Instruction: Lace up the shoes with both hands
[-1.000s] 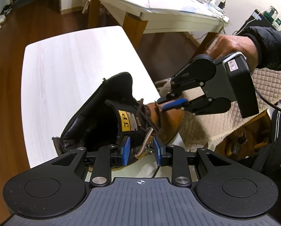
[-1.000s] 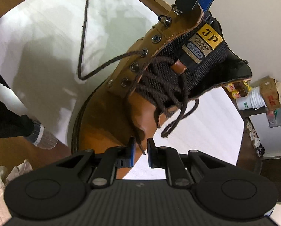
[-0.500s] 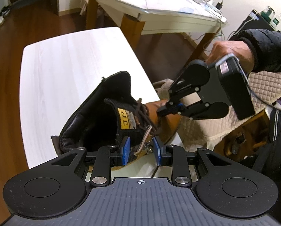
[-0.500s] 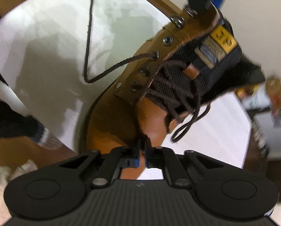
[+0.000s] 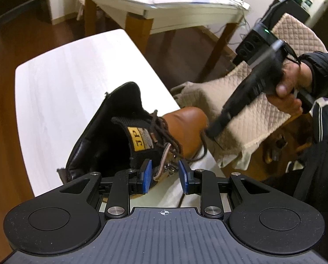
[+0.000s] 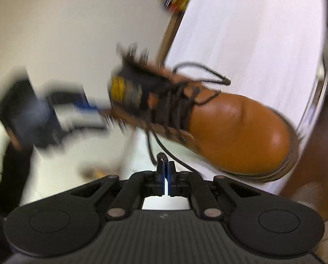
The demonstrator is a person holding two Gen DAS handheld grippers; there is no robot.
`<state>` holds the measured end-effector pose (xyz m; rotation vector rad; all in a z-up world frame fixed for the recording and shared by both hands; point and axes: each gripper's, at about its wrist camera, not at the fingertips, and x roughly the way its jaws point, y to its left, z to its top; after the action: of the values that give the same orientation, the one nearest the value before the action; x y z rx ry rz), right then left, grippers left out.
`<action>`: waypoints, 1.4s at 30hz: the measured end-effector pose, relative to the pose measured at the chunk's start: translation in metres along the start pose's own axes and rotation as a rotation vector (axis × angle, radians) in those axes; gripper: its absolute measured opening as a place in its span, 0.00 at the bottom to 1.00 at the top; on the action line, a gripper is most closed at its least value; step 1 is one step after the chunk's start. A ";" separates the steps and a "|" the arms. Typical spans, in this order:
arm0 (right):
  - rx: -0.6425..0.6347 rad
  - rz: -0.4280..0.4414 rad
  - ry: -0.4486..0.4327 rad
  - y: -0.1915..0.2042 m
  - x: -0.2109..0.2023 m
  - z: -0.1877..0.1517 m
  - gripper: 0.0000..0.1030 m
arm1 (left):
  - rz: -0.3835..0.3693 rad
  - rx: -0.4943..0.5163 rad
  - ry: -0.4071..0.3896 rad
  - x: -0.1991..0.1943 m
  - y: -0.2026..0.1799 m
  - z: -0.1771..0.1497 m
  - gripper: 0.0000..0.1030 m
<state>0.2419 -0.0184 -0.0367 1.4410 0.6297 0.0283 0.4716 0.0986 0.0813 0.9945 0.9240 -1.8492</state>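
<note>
A: Your right claw (image 6: pixel 165 167) has just closed to a slit, and the frayed tip of the dark lace (image 6: pixel 161 155) sticks out from between its blue pads, so you have the lace end pinched.

B: And the left claw (image 5: pixel 165 173)?

A: It stands part-way open around the boot's (image 5: pixel 183 127) upper eyelet flap. The flap sits between the pads; whether both press on it I cannot tell for sure, though it looks like a steadying hold.

B: Where is the boot?

A: On the white bench (image 5: pixel 65 83), near its edge on your right hand's (image 5: pixel 291 88) side, toe toward that hand, open collar toward the left claw. Its long axis runs roughly from one claw to the other.

B: What does the next move turn on?

A: The lace runs from your right claw back toward the boot's eyelet rows, so the free eyelets lie ahead of that claw, up the boot from the toe. I judge the right hand must carry the tip back toward the collar, where the left claw waits.
</note>
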 end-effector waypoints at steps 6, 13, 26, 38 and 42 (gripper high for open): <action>0.230 0.203 -0.288 -0.007 -0.040 0.015 0.03 | 0.003 0.057 0.046 0.010 -0.003 0.006 0.28; 0.241 0.179 -0.405 -0.001 -0.044 0.012 0.01 | -0.016 0.075 0.039 0.012 -0.004 0.009 0.28; -0.025 -0.039 -0.158 0.028 -0.006 0.005 0.15 | 0.041 -0.012 -0.082 -0.027 -0.003 -0.012 0.28; -0.538 -0.204 0.217 0.084 0.113 -0.067 0.16 | 0.306 -0.393 -0.005 -0.088 0.007 -0.161 0.28; -0.820 -0.256 0.333 0.112 0.187 -0.098 0.20 | 0.383 -0.484 0.009 -0.109 0.003 -0.212 0.28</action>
<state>0.3975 0.1606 -0.0051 0.5583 0.9333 0.2966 0.5713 0.3145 0.0880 0.8064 1.0385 -1.2251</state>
